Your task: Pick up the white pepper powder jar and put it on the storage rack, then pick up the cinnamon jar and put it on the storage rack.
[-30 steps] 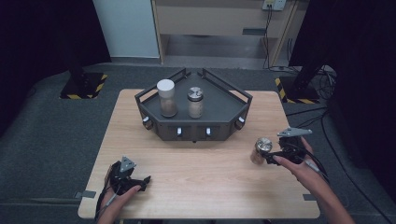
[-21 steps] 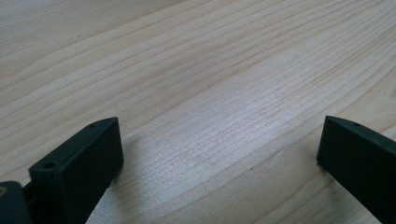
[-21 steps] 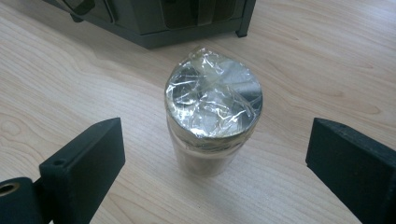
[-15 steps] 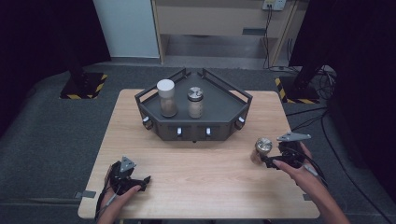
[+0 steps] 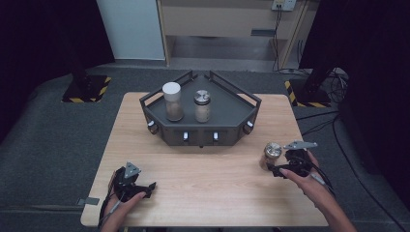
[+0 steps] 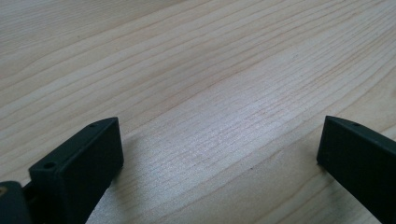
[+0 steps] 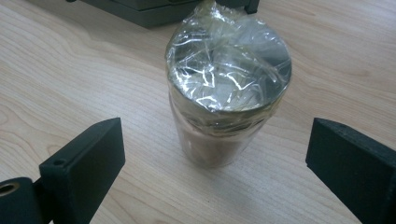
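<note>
Fingers apart, jar before tray.

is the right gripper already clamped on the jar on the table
No, in the right gripper view the jar stands upright between the right gripper's two black jaws, with bare table showing in the gap on each side.

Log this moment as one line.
right gripper: open, jaws either side of wrapped jar, not touching | left gripper: open, low over table | rack: two jars
</note>
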Action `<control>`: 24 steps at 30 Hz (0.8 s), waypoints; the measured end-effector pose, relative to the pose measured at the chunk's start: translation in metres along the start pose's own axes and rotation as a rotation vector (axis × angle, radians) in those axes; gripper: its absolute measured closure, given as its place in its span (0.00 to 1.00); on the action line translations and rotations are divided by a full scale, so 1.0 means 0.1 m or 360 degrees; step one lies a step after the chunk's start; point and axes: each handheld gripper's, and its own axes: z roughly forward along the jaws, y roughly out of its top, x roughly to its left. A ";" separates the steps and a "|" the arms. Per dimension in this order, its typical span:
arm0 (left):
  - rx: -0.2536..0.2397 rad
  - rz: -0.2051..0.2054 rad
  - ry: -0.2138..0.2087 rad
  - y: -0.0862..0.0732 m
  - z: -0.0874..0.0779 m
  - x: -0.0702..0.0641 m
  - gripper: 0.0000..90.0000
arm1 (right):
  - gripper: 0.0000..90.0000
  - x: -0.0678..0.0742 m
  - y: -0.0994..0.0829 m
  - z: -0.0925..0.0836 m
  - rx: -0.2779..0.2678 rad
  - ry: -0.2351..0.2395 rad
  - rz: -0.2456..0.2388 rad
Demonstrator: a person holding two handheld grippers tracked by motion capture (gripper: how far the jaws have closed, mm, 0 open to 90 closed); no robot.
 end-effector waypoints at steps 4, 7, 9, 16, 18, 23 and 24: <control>0.0000 0.0000 0.0000 0.00 0.00 0.00 0.00 | 0.05 0.01 -0.02 0.04 0.0010 0.0000 -0.0003; 0.0000 0.0000 0.0000 0.00 0.00 0.00 0.00 | 0.05 0.01 -0.04 0.06 0.0016 0.0003 0.0003; 0.0000 0.0000 0.0000 0.00 0.00 0.00 0.00 | 0.05 0.01 -0.05 0.07 0.0017 0.0006 0.0007; 0.0000 0.0001 0.0001 0.00 0.00 0.00 0.00 | 0.05 0.01 -0.09 0.13 0.0017 0.0004 0.0022; 0.0000 0.0001 0.0001 0.00 0.00 0.00 0.00 | 0.05 0.01 -0.10 0.14 0.0016 0.0002 0.0023; 0.0000 0.0001 0.0001 0.00 0.00 0.00 0.00 | 0.05 0.00 -0.11 0.17 0.0015 -0.0005 0.0037; 0.0000 0.0000 0.0001 0.00 0.00 0.00 0.00 | 0.05 0.00 -0.11 0.18 0.0017 -0.0007 0.0040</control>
